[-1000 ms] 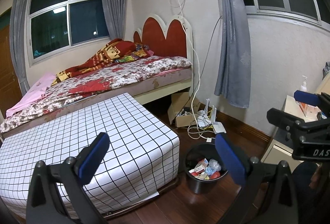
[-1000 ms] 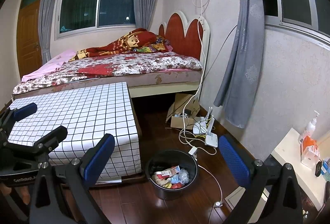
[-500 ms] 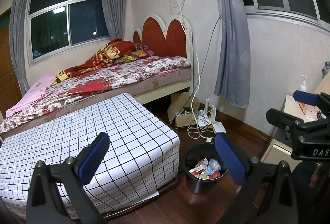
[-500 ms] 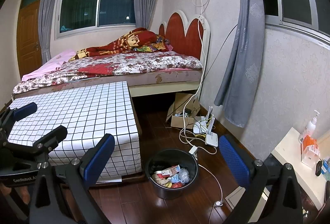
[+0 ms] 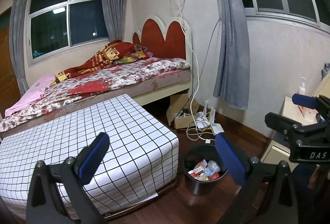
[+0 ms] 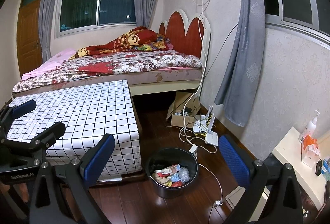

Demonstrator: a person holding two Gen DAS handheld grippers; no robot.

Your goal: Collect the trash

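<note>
the trash (image 6: 172, 175) lay in a black bin (image 6: 191, 160) on the wooden floor (image 6: 158, 125), just beside the checked worktop (image 6: 82, 108). the bin looked partly full of wrappers and crumpled plastic. the left gripper (image 5: 163, 158) and the right gripper (image 6: 166, 159) hung above it, both with jaws wide apart and empty. i judge that the white cables (image 6: 185, 135) near the bin could catch a finger, and that the light bin could tip if 1 jaw pushed its rim.

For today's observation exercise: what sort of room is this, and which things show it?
Most likely a home bedroom: a bed with a red headboard, curtains at the windows, and a trash bin on the wooden floor.
</note>
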